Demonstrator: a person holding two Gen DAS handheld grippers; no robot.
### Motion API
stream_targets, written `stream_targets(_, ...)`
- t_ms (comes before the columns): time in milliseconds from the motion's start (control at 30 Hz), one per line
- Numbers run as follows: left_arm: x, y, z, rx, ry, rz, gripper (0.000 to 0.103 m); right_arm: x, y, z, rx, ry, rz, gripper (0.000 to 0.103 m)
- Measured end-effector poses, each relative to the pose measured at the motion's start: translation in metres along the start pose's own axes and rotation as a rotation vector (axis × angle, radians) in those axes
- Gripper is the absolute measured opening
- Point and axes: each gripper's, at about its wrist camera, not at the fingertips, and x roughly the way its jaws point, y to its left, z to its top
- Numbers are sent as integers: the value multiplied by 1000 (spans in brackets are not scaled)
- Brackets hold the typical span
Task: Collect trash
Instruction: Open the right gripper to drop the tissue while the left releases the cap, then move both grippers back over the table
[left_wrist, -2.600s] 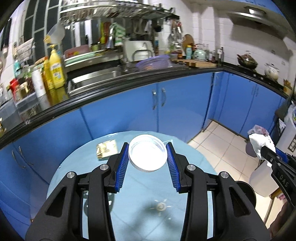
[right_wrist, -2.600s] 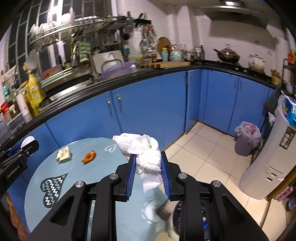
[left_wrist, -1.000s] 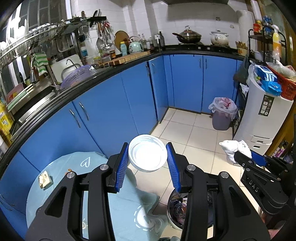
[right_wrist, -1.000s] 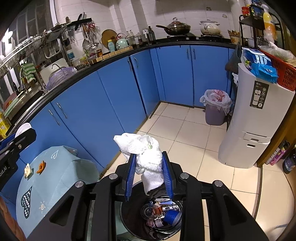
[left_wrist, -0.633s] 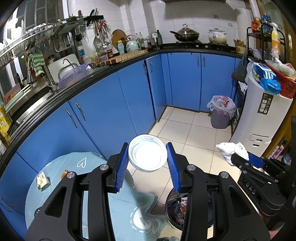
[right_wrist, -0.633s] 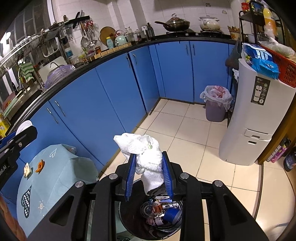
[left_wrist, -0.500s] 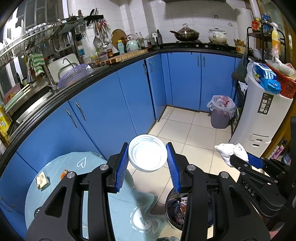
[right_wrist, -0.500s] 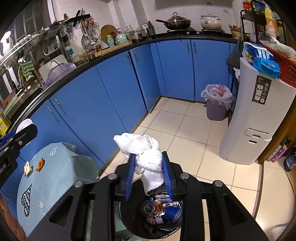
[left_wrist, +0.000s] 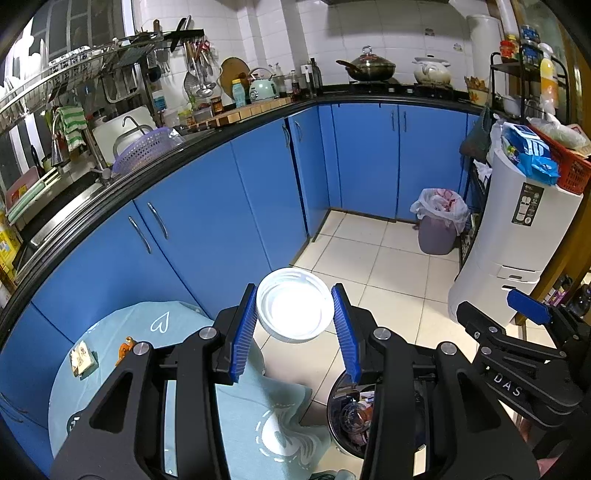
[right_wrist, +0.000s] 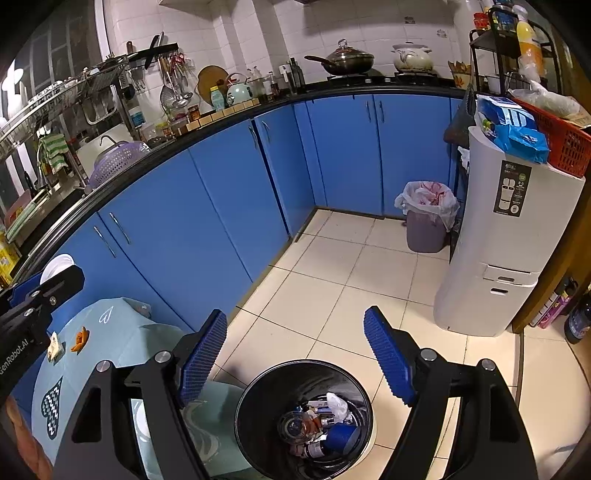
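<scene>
- The left claw (left_wrist: 295, 332) grips a white round lid (left_wrist: 294, 309) between its blue pads, holding it in the air above the edge of the surface (left_wrist: 110, 354) draped in a pale blue cloth.
- The right claw (right_wrist: 295, 354) hangs over the black trash bin (right_wrist: 304, 417) on the tiled floor — its jaws are opening, with nothing between them.
- In the bin a crumpled white tissue (right_wrist: 336, 404) lies on top of bottles and other rubbish.
- Two scraps sit on the cloth near its far edge: a small yellowish wrapper (left_wrist: 83, 360) and, just beside it, an orange peel (left_wrist: 125, 346).
- Blue cabinets (right_wrist: 221, 206) curve behind; a second, lined bin (right_wrist: 424, 218) stands well apart in the corner.
</scene>
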Motion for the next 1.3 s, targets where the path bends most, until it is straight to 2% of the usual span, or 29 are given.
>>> stream_targets(867,0,-39,18,84,-12,-21,44,-11,-45,5,71,-34,-66,75)
stream_targets(967,2,-40,22,76,-8,-7,70,-10,-51,6,83,-32,-68,75)
stream_targets(1000,1,-39,22,66,-13,-8,75,-10,-52,6,84,-33,-70,75)
stream_targets(1300,2,-36,23,58,-6,-5,77,-9,-51,7,79,-32,-65,75)
